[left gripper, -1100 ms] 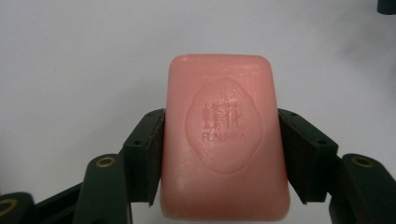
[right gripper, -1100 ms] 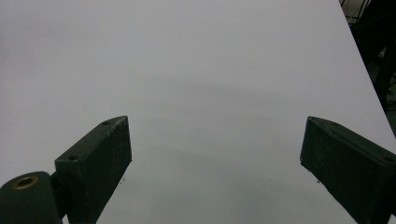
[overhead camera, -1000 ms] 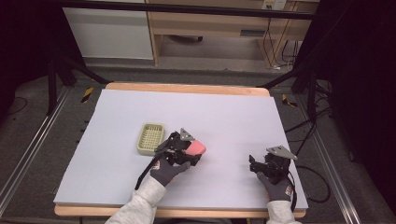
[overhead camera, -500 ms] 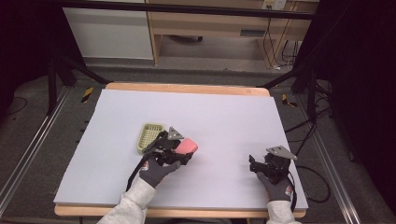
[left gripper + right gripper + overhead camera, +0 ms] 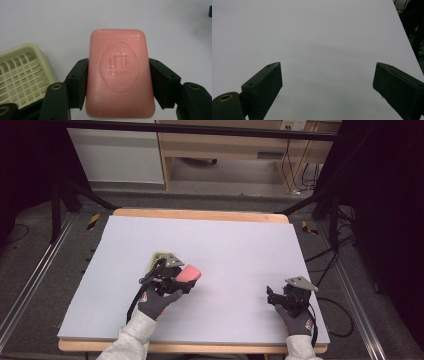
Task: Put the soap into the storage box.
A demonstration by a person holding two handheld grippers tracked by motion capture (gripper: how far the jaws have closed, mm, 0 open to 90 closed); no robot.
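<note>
Tongs in the left hand grasp a pink rectangular soap bar by its two long sides, stamped face up, so it rides level and clear of the white table. Just beside it lies a pale yellow-green plastic soap dish with a slotted grid floor; nothing sits in it, so it is likely where the soap goes. Well apart at the near right corner, the right tongs rest released, jaws wide over bare table.

White board on wooden table; shelf unit behind; cables on floor.
</note>
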